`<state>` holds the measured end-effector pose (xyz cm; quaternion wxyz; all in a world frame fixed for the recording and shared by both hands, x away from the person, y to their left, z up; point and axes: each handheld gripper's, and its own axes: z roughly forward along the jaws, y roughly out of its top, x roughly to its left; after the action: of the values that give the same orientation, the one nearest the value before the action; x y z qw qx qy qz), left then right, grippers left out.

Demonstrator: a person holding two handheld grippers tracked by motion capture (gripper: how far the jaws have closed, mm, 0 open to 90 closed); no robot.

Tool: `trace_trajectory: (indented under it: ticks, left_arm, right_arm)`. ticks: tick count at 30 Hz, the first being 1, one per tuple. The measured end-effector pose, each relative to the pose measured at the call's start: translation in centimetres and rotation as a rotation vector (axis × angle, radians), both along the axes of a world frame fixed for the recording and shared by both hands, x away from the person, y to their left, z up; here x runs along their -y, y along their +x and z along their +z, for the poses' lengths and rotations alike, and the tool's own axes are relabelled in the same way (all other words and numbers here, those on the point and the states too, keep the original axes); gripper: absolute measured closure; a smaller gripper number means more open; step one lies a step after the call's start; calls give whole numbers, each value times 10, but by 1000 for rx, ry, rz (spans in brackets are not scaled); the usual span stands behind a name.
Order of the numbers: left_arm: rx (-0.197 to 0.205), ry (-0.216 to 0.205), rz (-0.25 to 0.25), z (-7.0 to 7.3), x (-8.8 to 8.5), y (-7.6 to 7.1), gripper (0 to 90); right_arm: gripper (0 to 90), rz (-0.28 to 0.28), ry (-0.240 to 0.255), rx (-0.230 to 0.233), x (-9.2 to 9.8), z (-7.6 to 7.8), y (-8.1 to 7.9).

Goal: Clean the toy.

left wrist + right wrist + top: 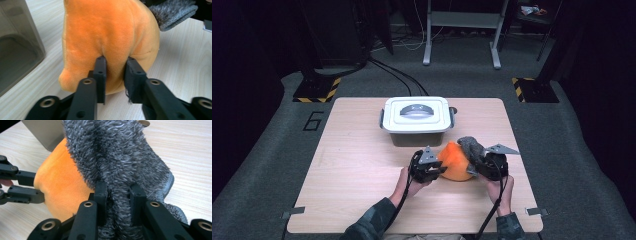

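Observation:
An orange plush toy lies on the wooden table near the front, with a grey fuzzy part on its upper right side. My left gripper comes in from the left and is shut on a fold of the orange plush; its jaws pinch the fabric between the pads. My right gripper holds from the right, shut on the grey fuzzy part, whose pile bulges between its jaws. The orange body sits just left of that grip.
A white-lidded plastic box with a grey base stands behind the toy at the table's middle back; its wall is close on the left gripper's left. Bare wood extends to the left and front. Beyond the table are grey floor and stands.

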<state>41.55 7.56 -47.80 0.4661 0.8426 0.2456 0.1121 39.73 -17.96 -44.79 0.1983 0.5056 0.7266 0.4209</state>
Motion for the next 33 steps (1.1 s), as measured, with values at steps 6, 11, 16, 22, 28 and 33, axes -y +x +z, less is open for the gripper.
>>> trace_trajectory:
  ticks: [6,11,16,22,28,33]
  left_arm:
    - [-37,-42,13,8,-1,-1,775]
    - [-48,-37,3,13,4,-3,773]
    - [-55,-37,-1,12,5,-3,774]
    - [-69,-40,8,8,2,-1,774]
    - [-66,-41,15,5,0,0,774]
    - [-59,-41,17,5,0,-1,773]
  right_arm:
    - [728,18,32,50,-3,16,-10]
    - [727,71,34,88,-20,32,-14]
    - [727,80,5,60,-30,22,-4]
    - [728,46,-72,64,-31,15,-1]
    - [728,-5,-33,17,-10,1,3]
    - [728,-43,-25,-21,5,-11,4]
